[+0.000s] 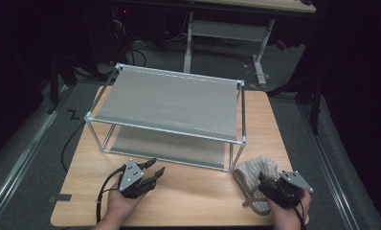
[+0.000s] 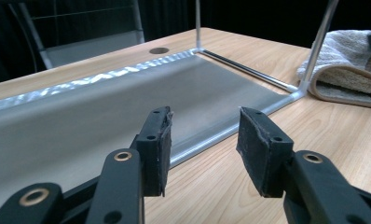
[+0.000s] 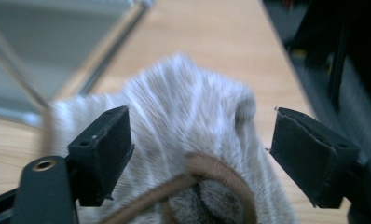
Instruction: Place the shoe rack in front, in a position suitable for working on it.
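High view: wooden table [image 1: 188, 191] with a two-tier metal shelf rack [image 1: 172, 103]; a folded grey towel [image 1: 255, 172] lies by its right front leg. Right gripper [image 1: 266, 184] gapes above it, pads clear; left gripper [image 1: 155, 168] half open, empty.

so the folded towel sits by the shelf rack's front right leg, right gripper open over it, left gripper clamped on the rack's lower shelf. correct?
Not quite: the left gripper holds nothing. In the left gripper view its jaws stand apart, empty, short of the lower shelf. The rest holds: the towel lies by the rack's front right leg, and the right gripper is open over it.
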